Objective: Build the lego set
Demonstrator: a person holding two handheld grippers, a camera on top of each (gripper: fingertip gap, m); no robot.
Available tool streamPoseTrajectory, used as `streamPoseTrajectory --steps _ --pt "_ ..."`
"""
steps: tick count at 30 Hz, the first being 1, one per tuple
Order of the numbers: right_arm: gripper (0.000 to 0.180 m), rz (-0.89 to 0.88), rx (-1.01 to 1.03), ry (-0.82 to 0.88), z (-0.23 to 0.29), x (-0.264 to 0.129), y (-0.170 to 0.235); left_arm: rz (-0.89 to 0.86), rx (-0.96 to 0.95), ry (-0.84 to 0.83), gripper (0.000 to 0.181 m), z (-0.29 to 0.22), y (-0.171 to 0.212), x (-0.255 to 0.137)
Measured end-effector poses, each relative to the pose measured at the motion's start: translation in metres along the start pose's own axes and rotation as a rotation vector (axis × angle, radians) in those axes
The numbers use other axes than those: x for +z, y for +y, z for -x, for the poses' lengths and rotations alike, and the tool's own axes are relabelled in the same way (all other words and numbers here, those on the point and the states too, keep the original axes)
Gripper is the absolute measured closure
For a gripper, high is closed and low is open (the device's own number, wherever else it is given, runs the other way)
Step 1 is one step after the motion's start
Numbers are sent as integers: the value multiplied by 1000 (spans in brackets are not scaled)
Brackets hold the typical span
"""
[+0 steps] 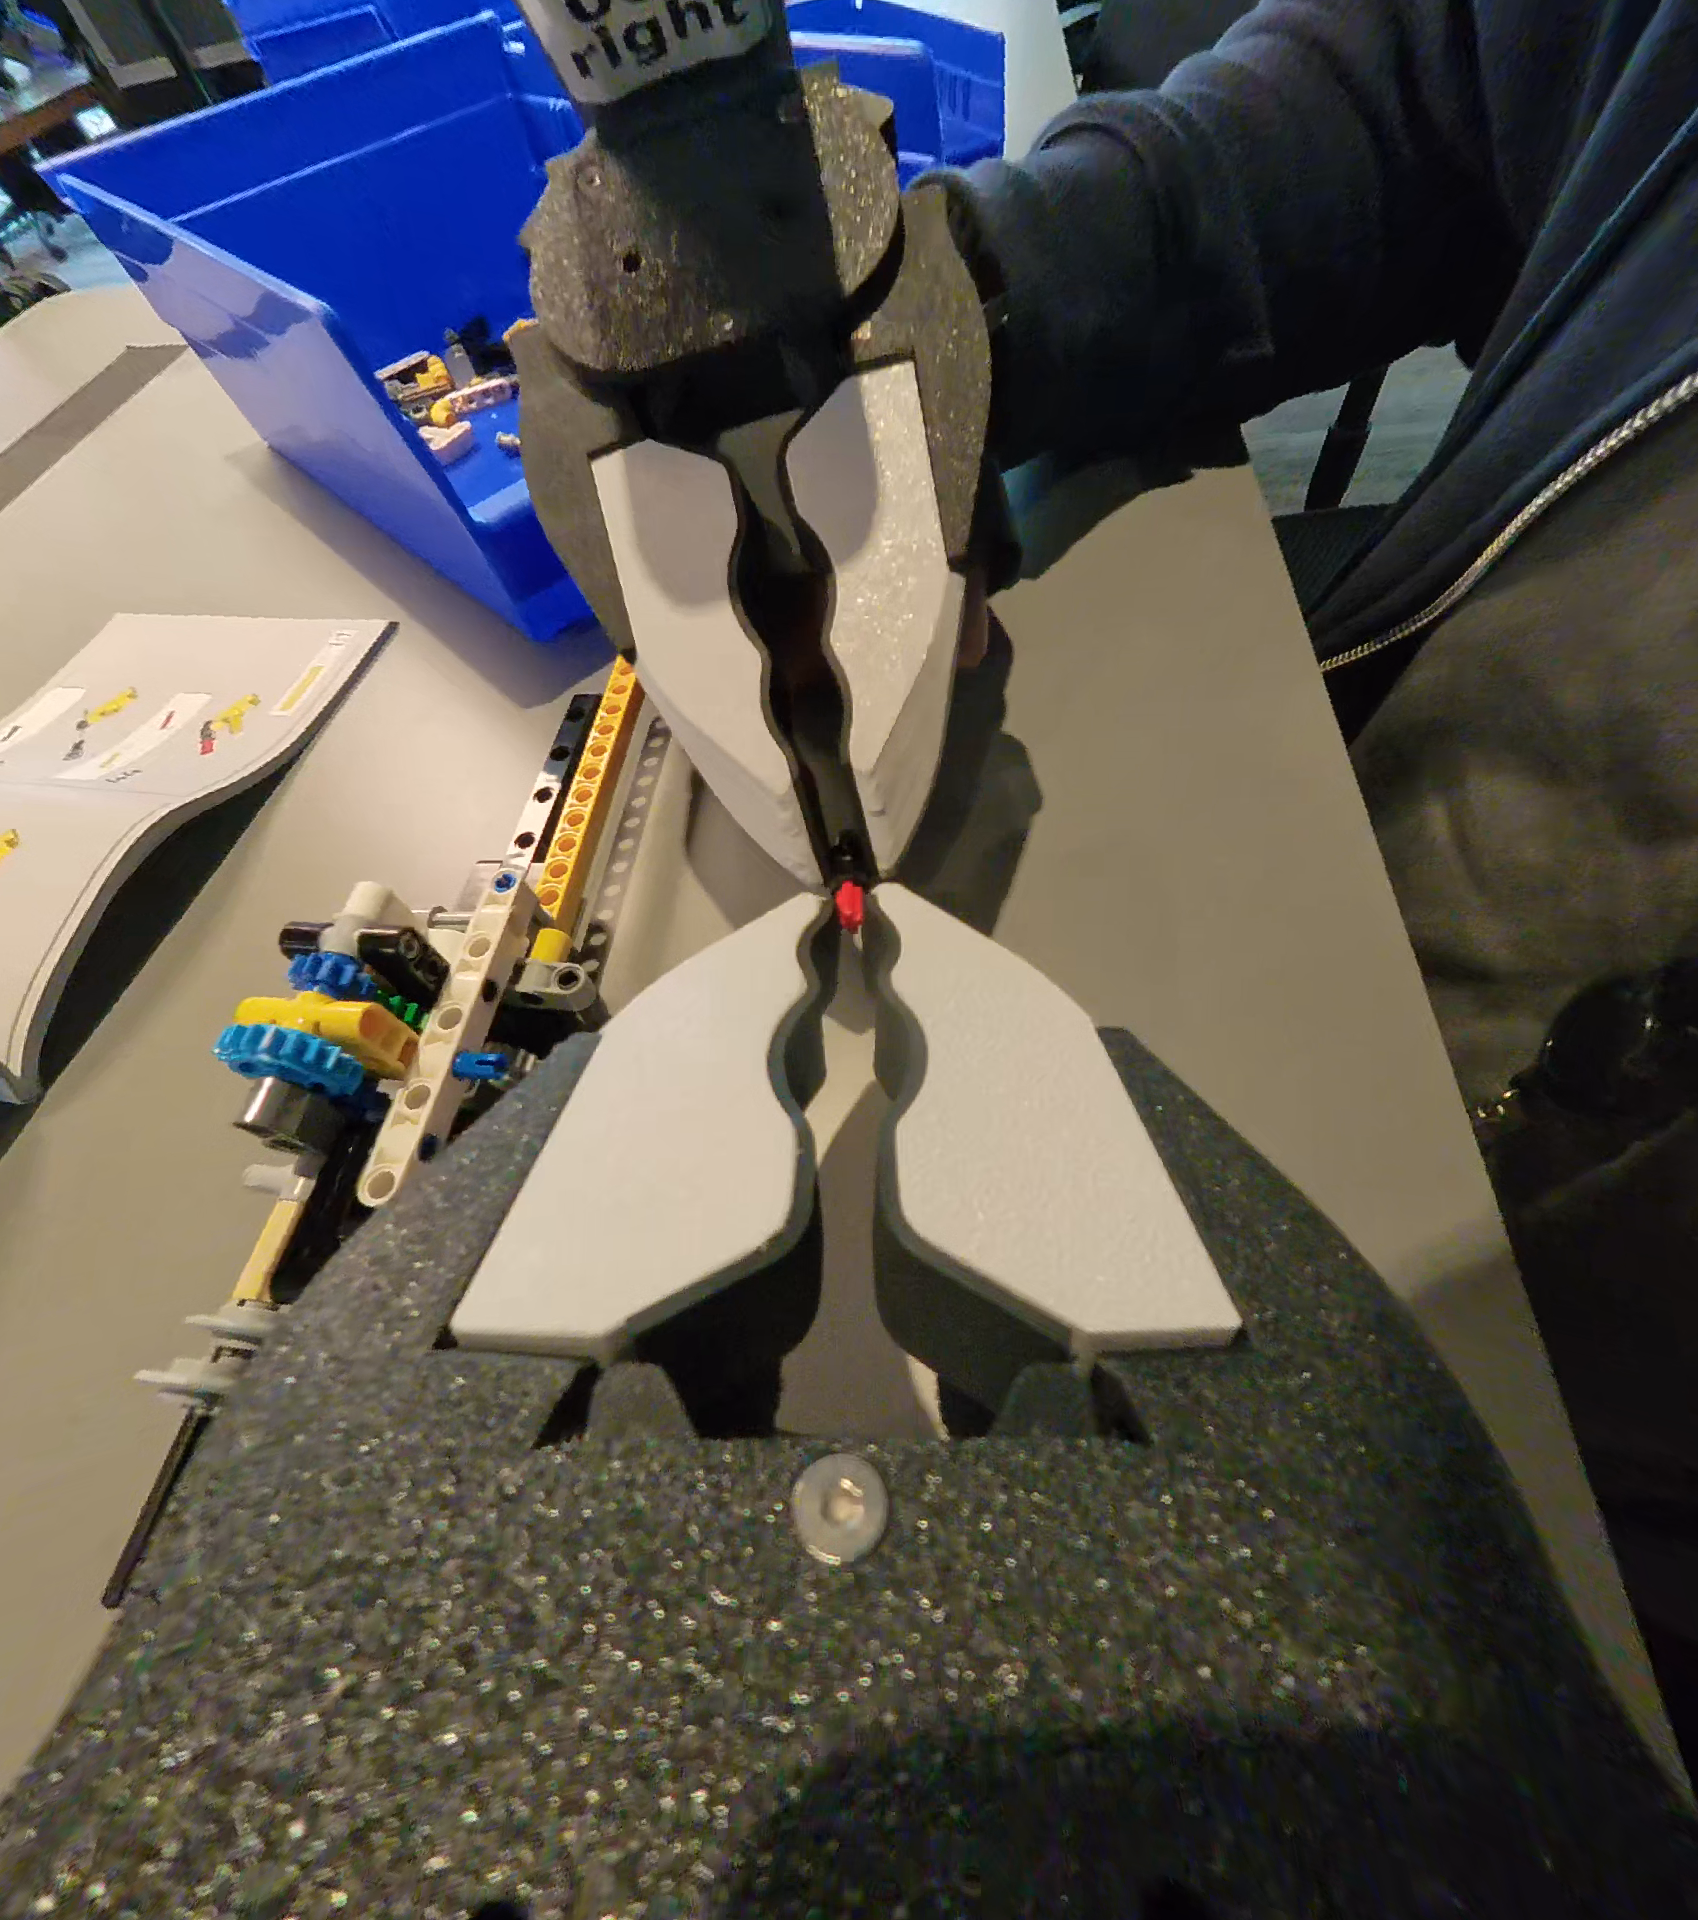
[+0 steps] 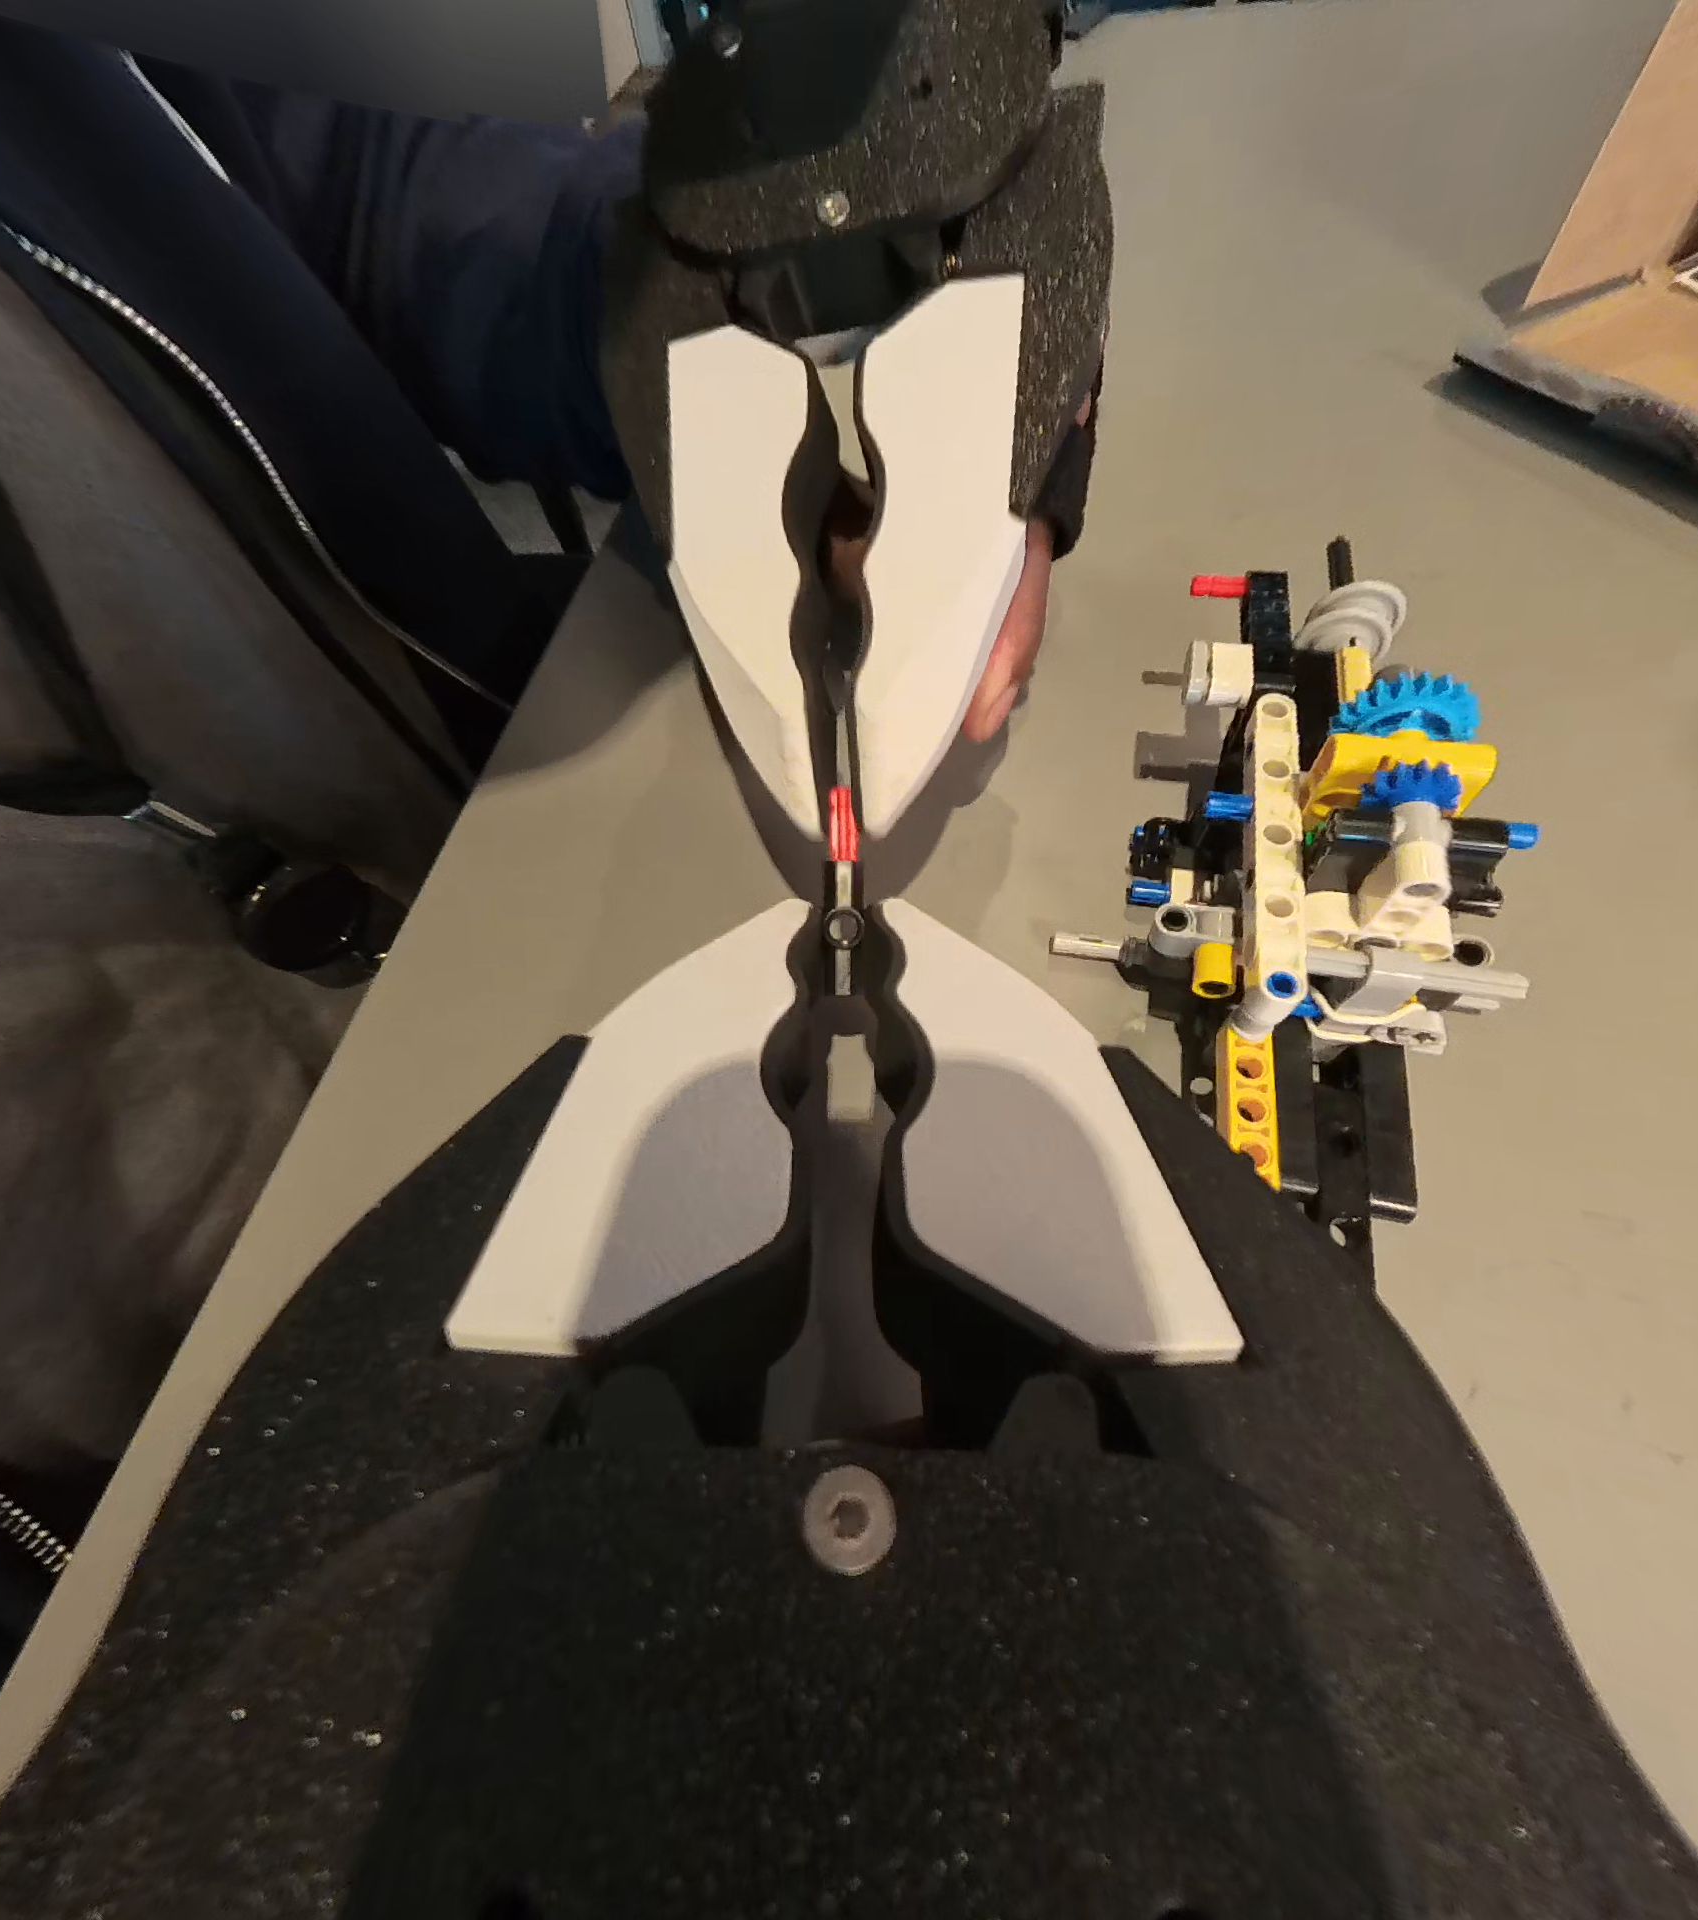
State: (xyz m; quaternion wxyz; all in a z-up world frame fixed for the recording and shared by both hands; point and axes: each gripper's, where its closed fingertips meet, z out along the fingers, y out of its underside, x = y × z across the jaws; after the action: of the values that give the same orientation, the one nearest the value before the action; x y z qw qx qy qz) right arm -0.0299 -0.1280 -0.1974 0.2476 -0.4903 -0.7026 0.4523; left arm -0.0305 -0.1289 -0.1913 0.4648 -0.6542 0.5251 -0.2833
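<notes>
My left gripper [image 1: 849, 918] and right gripper [image 2: 843, 918] meet tip to tip above the grey table's near edge. The left gripper is shut on a small red pin [image 1: 847, 902], which also shows in the right wrist view [image 2: 841, 819]. The right gripper is shut on a thin black connector piece [image 2: 843, 951], whose tip touches the red pin [image 1: 843, 858]. The part-built Lego assembly [image 1: 429, 997], with blue gears, a yellow beam and white beams, lies on the table beside the grippers and also shows in the right wrist view [image 2: 1312, 894].
An open instruction booklet [image 1: 97, 790] lies left of the assembly. A blue bin [image 1: 325, 343] with loose pieces stands behind it. A cardboard box [image 2: 1676, 208] sits at the far right. A person's dark jacket [image 1: 1603, 727] is close along the table edge [image 1: 1344, 748].
</notes>
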Motion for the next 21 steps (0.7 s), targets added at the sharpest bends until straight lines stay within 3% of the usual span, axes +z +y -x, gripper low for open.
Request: streamPoseTrajectory --steps 21 --pt "173 16 -25 35 -1 2 2 18 -2 0 176 1 2 2"
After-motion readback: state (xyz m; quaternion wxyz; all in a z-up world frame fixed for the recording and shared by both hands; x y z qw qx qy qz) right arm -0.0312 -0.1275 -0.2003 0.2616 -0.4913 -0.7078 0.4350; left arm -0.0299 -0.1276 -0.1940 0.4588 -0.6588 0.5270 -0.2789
